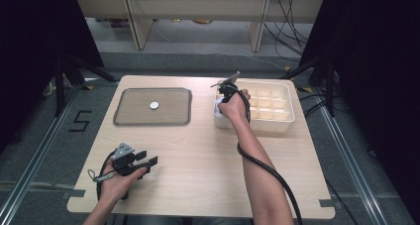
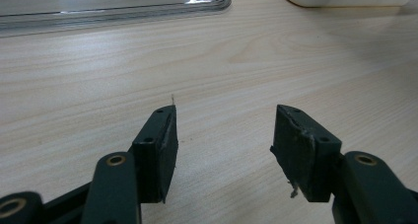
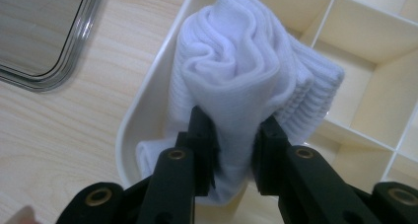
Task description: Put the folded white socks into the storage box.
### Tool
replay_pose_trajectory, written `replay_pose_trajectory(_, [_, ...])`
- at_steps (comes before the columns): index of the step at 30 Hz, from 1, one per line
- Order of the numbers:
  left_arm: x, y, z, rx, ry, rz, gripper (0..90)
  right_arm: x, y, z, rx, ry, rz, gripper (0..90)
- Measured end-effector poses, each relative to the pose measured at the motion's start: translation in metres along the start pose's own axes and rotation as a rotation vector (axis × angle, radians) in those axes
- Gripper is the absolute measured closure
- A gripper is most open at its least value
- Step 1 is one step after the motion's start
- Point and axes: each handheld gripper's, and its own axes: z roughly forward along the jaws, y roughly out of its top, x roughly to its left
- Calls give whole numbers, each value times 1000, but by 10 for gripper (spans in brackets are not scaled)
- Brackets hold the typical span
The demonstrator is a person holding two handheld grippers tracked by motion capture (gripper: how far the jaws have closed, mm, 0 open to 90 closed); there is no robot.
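**Sock pinched at the box corner**

The white ribbed sock [image 3: 236, 81], bunched and folded, sits over the near-left corner cell of the cream divided box [image 1: 285, 123], clamped between the jaws of the right gripper [image 3: 235, 150]. Left of the box lies a clear tray [image 1: 124, 118] with a small white disc [image 1: 154, 105]. Further from the box, near the table [image 1: 198, 170] edge, the left gripper [image 2: 224, 135] rests with jaws apart, holding nothing.
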Motion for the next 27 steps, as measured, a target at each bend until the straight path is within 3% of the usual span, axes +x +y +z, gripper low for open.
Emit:
replay_pose_trajectory(1, [0, 0, 0, -1, -1, 1, 423, -2, 1, 1, -9, 13, -17, 743])
replay_pose_trajectory(2, [0, 0, 0, -1, -2, 0, 423, 3, 1, -1, 14, 10, 37, 743])
replay_pose_trajectory(7, [0, 0, 0, 1, 0, 0, 423, 2, 1, 0, 6, 27, 14, 744])
replay_pose_trajectory(11, [0, 0, -1, 3, 6, 0, 424, 1, 2, 2, 15, 22, 33, 748])
replay_pose_trajectory(13, [0, 0, 0, 2, 4, 0, 423, 0, 2, 3, 7, 20, 8, 749])
replay_pose_trajectory(17, [0, 0, 0, -1, 0, -1, 423, 1, 2, 5, 24, 27, 16, 752])
replay_pose_trajectory(18, [0, 0, 0, 1, 1, 0, 424, 2, 2, 5, 29, 38, 41, 752])
replay_pose_trajectory(21, [0, 0, 0, -3, -2, 0, 423, 1, 3, 6, 32, 32, 27, 753])
replay_pose_trajectory(22, [0, 0, 0, -2, 0, -2, 424, -3, 3, 7, 17, 29, -18, 753])
replay_pose_trajectory(23, [0, 0, 0, -1, -1, -3, 424, -4, 4, 8, 19, 45, -17, 753])
replay_pose_trajectory(24, [0, 0, 0, 0, -3, -2, 423, 0, 4, 6, 47, 45, 29, 753])
replay_pose_trajectory(26, [0, 0, 0, 0, -4, -2, 424, -4, 5, 7, 29, 35, -17, 753])
replay_pose_trajectory(27, [0, 0, 0, -1, -2, -3, 423, -3, 5, 7, 31, 36, -14, 753])
